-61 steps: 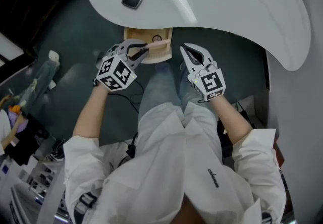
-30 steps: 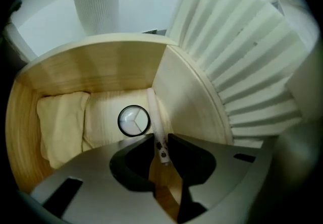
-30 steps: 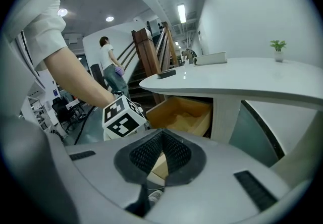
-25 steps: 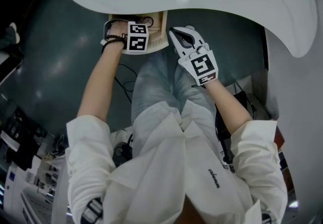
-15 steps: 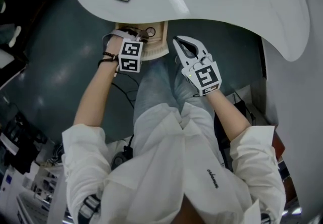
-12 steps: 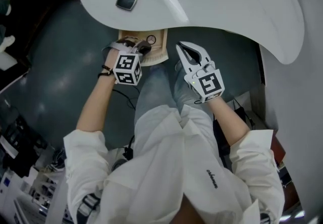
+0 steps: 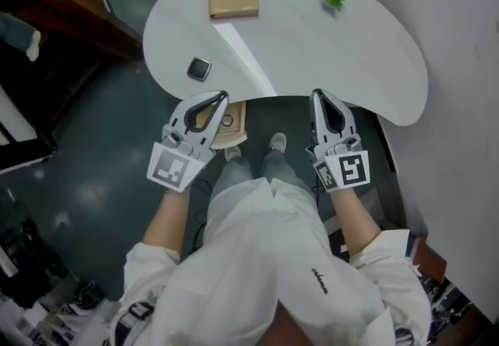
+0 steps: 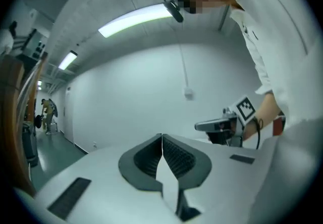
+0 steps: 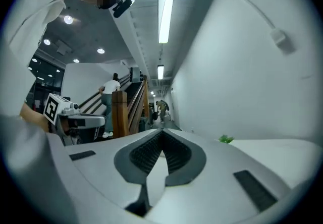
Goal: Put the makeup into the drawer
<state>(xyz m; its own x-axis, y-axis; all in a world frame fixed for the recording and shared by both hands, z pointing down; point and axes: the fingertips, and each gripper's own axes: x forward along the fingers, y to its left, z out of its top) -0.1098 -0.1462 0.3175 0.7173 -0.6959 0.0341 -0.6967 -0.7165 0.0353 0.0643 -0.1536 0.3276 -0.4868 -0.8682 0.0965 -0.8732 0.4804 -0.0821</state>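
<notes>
White desk [image 7: 312, 48] carries the makeup compact [image 7: 199, 68] just ahead of the left gripper [image 7: 220, 95], jaws just closed, empty; right gripper [image 7: 318, 93] pinched empty too. Beneath, the drawer [image 7: 238, 131] gapes. Likely next: fetch that compact.

Compact [image 7: 199, 68] on table [image 7: 312, 48], drawer [image 7: 236, 121] beneath

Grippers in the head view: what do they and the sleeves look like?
The left gripper and right gripper are pale grey tapering shells with dark ribbed pads, each bearing a white cube of black square markers. White shirt sleeves, rolled up.
</notes>
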